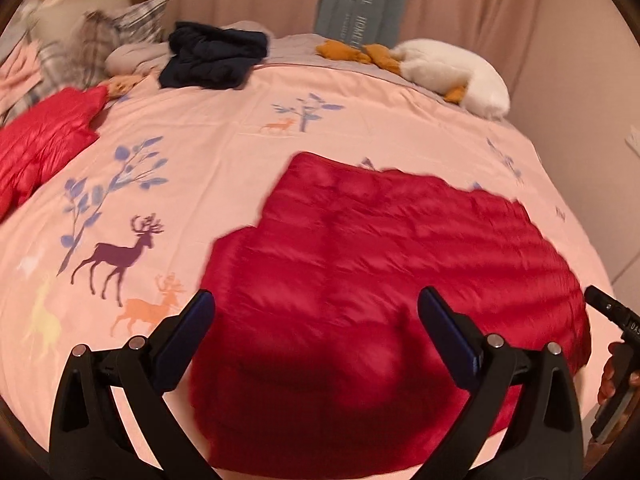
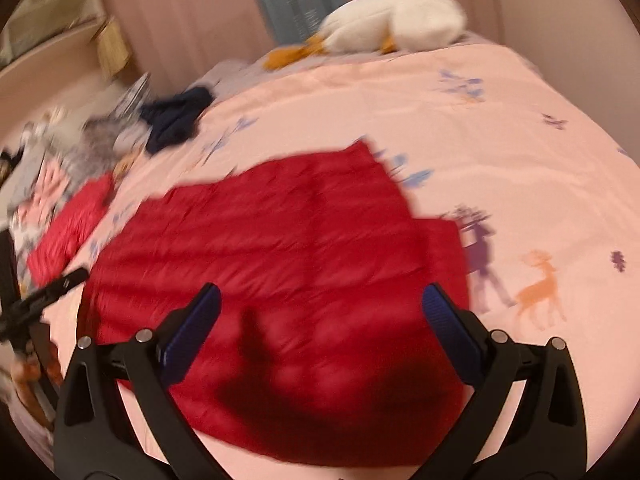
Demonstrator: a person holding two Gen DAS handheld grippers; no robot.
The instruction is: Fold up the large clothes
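A dark red quilted jacket (image 1: pixel 384 280) lies flat and folded on the pink bed cover (image 1: pixel 208 152), filling the near middle of both views (image 2: pixel 288 264). My left gripper (image 1: pixel 316 300) hovers above its near part, open, nothing between the fingers. My right gripper (image 2: pixel 322 296) also hangs open above the jacket, empty. At the right edge of the left wrist view the other gripper's body (image 1: pixel 616 320) shows with a hand on it. In the right wrist view the left gripper (image 2: pixel 44 300) pokes in from the left.
A second, brighter red jacket (image 1: pixel 44 136) lies at the left of the bed. A dark navy garment (image 1: pixel 212 58) sits near the pillows (image 1: pixel 100 40). A white plush duck (image 1: pixel 456 72) with orange feet rests at the far edge. Curtains hang behind.
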